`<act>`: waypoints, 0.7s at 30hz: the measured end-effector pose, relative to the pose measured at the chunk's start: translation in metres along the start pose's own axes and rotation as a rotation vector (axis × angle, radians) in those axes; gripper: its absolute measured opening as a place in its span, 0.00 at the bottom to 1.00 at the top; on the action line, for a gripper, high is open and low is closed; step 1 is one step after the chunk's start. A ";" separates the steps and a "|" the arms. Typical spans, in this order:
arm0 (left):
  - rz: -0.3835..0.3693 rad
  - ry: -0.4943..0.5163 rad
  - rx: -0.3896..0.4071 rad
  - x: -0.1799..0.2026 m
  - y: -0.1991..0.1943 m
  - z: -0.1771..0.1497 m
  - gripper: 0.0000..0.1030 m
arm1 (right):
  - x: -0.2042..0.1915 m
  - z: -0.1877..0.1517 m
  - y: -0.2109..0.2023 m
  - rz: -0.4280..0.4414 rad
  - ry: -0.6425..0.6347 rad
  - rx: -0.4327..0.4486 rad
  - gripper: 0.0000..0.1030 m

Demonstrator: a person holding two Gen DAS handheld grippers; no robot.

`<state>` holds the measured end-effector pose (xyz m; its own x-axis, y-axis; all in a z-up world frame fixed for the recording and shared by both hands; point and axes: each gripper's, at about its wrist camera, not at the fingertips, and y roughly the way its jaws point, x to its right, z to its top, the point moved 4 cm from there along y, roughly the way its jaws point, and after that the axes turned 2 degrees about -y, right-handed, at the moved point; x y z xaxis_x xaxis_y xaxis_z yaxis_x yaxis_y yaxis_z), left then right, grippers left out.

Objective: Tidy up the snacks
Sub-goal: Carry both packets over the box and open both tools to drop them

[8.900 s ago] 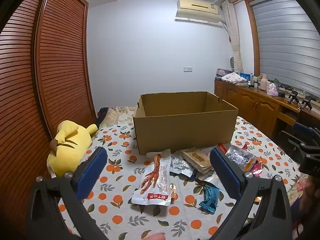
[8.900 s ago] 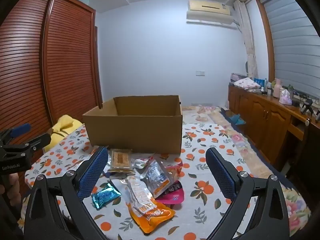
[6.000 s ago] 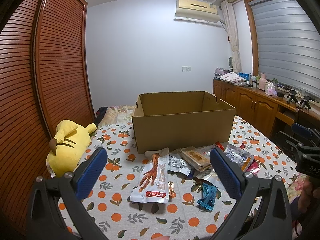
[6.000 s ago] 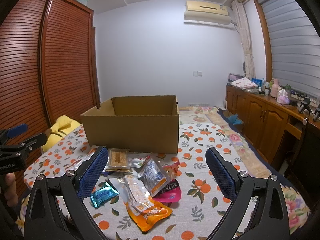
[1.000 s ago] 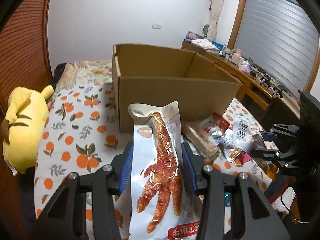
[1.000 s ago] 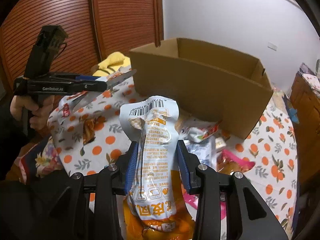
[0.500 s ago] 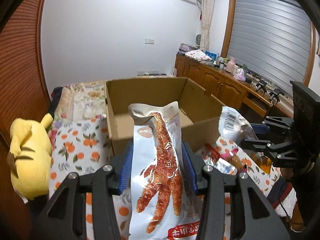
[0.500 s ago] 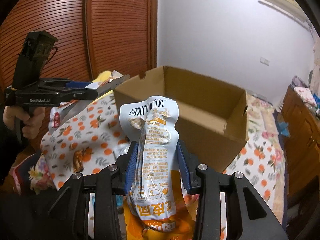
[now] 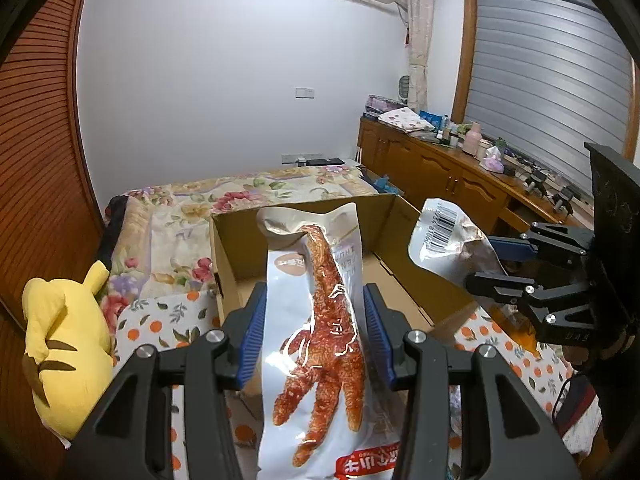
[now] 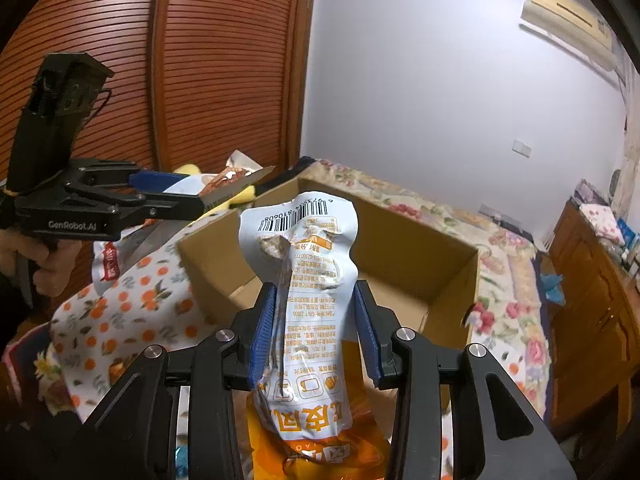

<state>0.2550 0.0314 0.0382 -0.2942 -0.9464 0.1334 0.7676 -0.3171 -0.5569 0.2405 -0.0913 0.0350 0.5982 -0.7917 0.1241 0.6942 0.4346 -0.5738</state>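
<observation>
My left gripper (image 9: 314, 312) is shut on a white chicken-foot snack pack (image 9: 316, 340), which stands up between the blue pads above the near edge of the open cardboard box (image 9: 404, 276). My right gripper (image 10: 314, 316) is shut on a white and orange snack pouch (image 10: 306, 280) with a barcode at its top, held over the box (image 10: 452, 276). In the left wrist view the right gripper (image 9: 496, 264) and its pouch (image 9: 444, 236) hang over the box's right wall. In the right wrist view the left gripper (image 10: 216, 192) holds its pack level at the left.
The box stands on a bed with an orange-print cover (image 9: 160, 320). A yellow plush toy (image 9: 60, 328) lies at the left by the slatted wooden wardrobe (image 10: 220, 60). A wooden sideboard (image 9: 452, 176) with clutter runs along the right. Other snacks are hidden below the grippers.
Both grippers have risen and moved forward with their packs, from in front of the box to over its opening. The inside of the box shows now. Neither grip has altered.
</observation>
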 end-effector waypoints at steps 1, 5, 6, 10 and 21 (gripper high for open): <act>0.002 -0.003 -0.005 -0.001 0.004 0.002 0.44 | 0.004 0.003 0.005 -0.003 0.007 -0.008 0.37; 0.016 -0.005 -0.018 -0.001 0.015 0.005 0.45 | 0.017 0.009 0.020 -0.017 0.033 -0.032 0.37; 0.017 -0.007 -0.018 -0.001 0.017 0.006 0.45 | 0.021 0.010 0.024 -0.017 0.044 -0.035 0.37; 0.035 -0.016 -0.009 -0.002 0.027 0.009 0.45 | 0.033 0.017 0.037 -0.045 0.067 -0.041 0.37; 0.046 -0.013 -0.077 -0.003 0.067 0.015 0.49 | 0.051 0.022 0.082 -0.143 0.088 -0.119 0.38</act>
<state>0.3158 0.0119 0.0129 -0.2516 -0.9608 0.1166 0.7343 -0.2680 -0.6237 0.3364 -0.0867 0.0123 0.4557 -0.8786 0.1426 0.7144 0.2654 -0.6475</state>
